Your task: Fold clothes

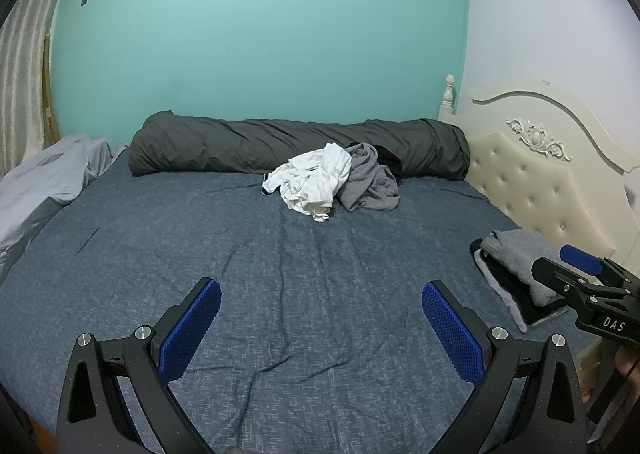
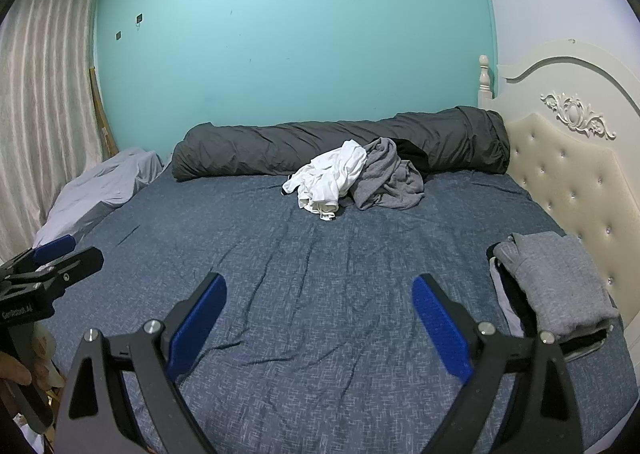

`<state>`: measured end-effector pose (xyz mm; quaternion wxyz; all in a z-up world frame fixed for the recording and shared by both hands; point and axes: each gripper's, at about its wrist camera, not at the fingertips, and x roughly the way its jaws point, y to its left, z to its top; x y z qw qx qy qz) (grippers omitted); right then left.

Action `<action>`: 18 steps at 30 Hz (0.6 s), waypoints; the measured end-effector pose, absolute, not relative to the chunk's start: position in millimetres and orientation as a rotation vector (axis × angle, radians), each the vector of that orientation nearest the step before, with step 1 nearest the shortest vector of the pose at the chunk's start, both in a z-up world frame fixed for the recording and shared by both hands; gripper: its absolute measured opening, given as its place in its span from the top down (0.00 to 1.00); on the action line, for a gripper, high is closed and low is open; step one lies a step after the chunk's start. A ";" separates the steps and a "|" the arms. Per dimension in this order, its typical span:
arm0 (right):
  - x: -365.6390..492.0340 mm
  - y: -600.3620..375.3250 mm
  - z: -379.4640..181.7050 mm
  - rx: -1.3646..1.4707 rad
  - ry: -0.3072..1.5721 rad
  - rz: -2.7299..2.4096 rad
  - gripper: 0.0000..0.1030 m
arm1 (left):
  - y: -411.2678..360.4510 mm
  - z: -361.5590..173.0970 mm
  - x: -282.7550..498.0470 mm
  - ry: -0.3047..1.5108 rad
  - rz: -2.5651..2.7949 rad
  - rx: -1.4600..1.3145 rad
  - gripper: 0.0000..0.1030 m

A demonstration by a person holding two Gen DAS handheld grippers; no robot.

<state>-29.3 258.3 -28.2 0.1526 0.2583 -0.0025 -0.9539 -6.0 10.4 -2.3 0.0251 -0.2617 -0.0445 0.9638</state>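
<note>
On a wide bed covered with a mottled blue-grey sheet (image 1: pixel 280 294), two grippers are hovering empty over bare fabric, apparently between garments. A long dark-grey rolled duvet (image 1: pixel 280 143) is lying along the turquoise wall; just in front of it are waiting a crumpled white shirt (image 1: pixel 316 179) and a rumpled grey garment (image 1: pixel 370 181), touching. A stack of folded grey and black clothes (image 2: pixel 554 286) is sitting by the cream headboard. The left gripper (image 1: pixel 321 328) and right gripper (image 2: pixel 319 324) are both gaping wide; the next move likely calls for reaching well forward to the pile.
</note>
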 end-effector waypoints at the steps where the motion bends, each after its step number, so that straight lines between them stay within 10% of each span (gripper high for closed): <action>1: -29.4 259.3 -28.0 0.742 -0.008 -2.737 0.08 | 10.7 -2.2 -6.2 -0.138 2.979 -0.809 0.00; 18: -33.2 265.9 -25.9 0.753 -0.011 -2.736 0.08 | 10.0 -5.2 -6.4 -0.138 2.983 -0.802 0.00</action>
